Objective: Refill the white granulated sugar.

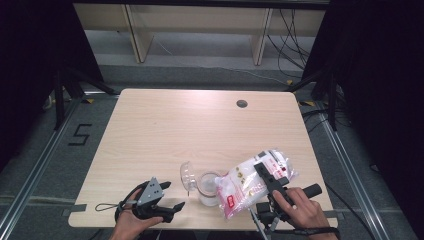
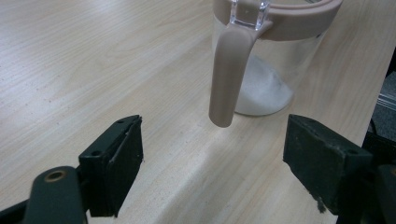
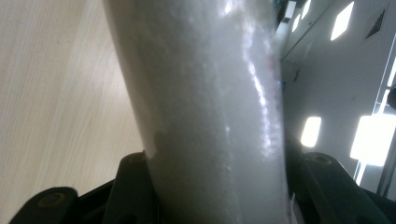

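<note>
We are seeing the right gripper [image 1: 268, 176] clamping a clear plastic bag [image 1: 250, 182] of white granules, its fingers [image 3: 133, 186] pressing on both sides of the bag in the right gripper view. The bag is sitting above the near right part of the counter [image 1: 165, 125], tilted, with its lower end leaning toward a clear jar [image 1: 207, 189] just to its left; in the high view the bag's lower end is overlapping the jar's rim, though we cannot tell if they are touching. The bag is carrying red print on a white label. The right hand [image 1: 300, 207] is gripping the tool from the near edge.

The jar is standing upright on the counter, near the front edge, roughly between the two grippers. In the left gripper view we are seeing the jar [image 2: 275, 70] with a beige rim and a beige handle [image 2: 229, 74] hanging down its side, and a small heap of white granules [image 2: 264, 88] lying at the bottom. A clear domed lid [image 1: 187, 175] is lying just beside the jar on its left.

The left gripper [image 1: 176, 205] is resting low at the near left of the counter, pointing at the jar, with its fingers [image 2: 116, 163] standing wide and holding nothing; the handle is lying beyond them, apart. The left hand [image 1: 131, 220] is holding that tool.

A dark round hole [image 1: 242, 104] is showing at the far side of the counter.
</note>
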The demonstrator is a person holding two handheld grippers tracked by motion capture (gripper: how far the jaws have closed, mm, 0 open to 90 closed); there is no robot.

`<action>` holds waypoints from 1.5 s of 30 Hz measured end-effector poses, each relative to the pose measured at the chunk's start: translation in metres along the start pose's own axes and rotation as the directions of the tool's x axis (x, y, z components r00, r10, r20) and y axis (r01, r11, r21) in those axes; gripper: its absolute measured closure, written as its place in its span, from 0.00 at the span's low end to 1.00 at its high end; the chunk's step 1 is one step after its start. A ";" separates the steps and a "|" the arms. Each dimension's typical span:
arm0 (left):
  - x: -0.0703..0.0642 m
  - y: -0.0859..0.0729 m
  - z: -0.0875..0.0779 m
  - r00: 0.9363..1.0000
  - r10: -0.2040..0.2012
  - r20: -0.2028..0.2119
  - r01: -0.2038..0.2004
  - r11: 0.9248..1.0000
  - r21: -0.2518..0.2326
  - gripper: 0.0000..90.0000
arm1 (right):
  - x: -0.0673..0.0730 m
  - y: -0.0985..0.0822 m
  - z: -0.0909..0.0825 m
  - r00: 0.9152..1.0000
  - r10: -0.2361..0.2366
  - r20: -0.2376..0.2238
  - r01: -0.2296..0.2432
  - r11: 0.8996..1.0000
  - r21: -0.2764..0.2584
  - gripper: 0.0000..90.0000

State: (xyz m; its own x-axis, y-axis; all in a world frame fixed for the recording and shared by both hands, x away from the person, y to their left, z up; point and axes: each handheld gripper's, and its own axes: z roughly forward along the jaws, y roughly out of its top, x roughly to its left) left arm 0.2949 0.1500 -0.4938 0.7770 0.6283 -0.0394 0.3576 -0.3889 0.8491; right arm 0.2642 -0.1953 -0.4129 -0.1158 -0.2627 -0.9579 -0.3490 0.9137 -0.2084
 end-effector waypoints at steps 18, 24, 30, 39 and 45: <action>0.000 0.000 -0.001 1.000 0.005 -0.002 -0.005 1.000 0.001 0.22 | -0.001 0.001 0.001 1.000 -0.012 -0.011 0.012 1.000 0.009 0.64; 0.000 0.000 0.000 1.000 0.027 -0.009 -0.027 1.000 0.009 0.22 | 0.000 0.002 -0.001 1.000 0.009 -0.015 -0.009 1.000 0.009 0.64; 0.002 0.001 -0.001 1.000 0.023 0.002 -0.023 1.000 0.004 0.22 | 0.000 0.003 0.000 1.000 0.013 -0.018 -0.013 1.000 -0.001 0.65; 0.000 0.000 -0.001 1.000 0.001 0.002 -0.001 1.000 0.004 0.22 | -0.001 -0.002 -0.002 0.999 0.040 -0.007 -0.040 0.999 0.001 0.66; -0.001 0.000 0.000 1.000 0.000 -0.005 0.000 1.000 0.000 0.22 | -0.002 -0.003 -0.001 0.999 0.030 0.027 -0.029 0.999 -0.036 0.67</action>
State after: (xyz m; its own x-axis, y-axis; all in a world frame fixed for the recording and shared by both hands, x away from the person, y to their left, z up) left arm 0.2942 0.1496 -0.4937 0.7745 0.6315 -0.0370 0.3577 -0.3889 0.8490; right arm 0.2645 -0.1978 -0.4103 -0.1011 -0.2272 -0.9686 -0.3786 0.9091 -0.1737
